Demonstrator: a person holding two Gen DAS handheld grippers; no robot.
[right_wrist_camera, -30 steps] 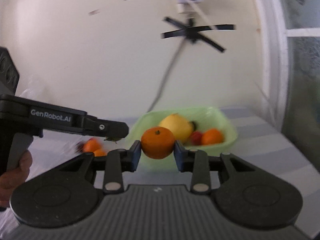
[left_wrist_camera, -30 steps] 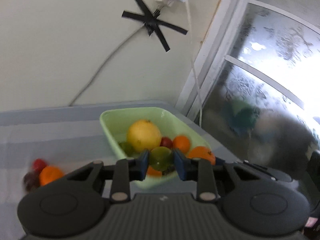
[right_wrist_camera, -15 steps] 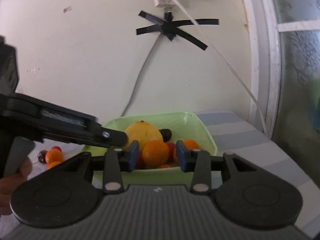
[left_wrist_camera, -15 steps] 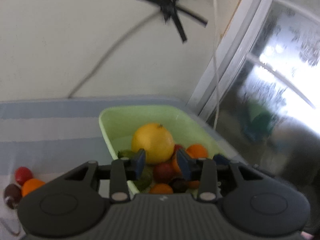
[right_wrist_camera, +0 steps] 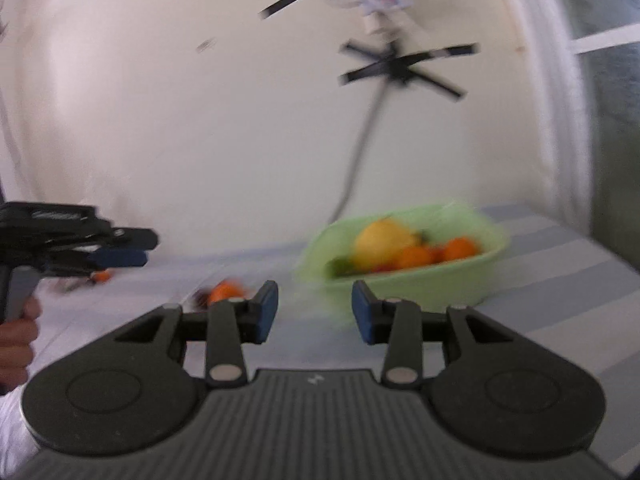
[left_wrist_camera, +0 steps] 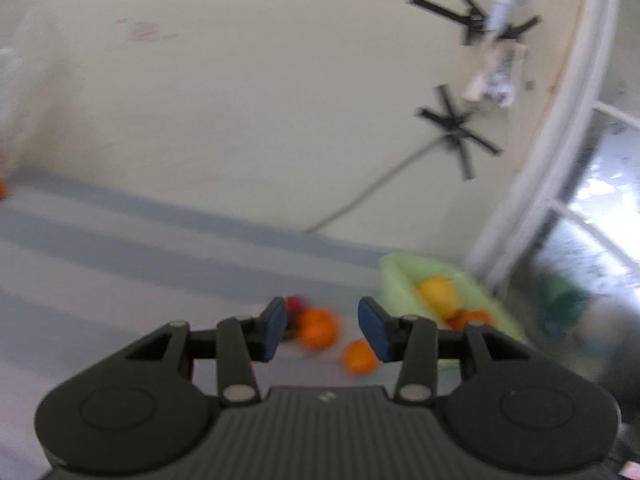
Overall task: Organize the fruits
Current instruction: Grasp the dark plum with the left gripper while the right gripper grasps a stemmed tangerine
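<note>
Fruits fill the green bowl (right_wrist_camera: 404, 280). Only our right view shows the left gripper (right_wrist_camera: 120, 250); its jaws have just been opening, empty. Our right gripper (right_wrist_camera: 314, 312) likewise gapes, holding nothing.

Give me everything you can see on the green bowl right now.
The green bowl is pale green, oblong, with a smooth, plastic-looking wall and a flared rim. It sits upright on the striped tablecloth near the wall and window frame. Inside are a large yellow fruit, several oranges, and something small and red, piled to about rim height. Neither gripper touches it. Motion blur hides finer detail.
</note>
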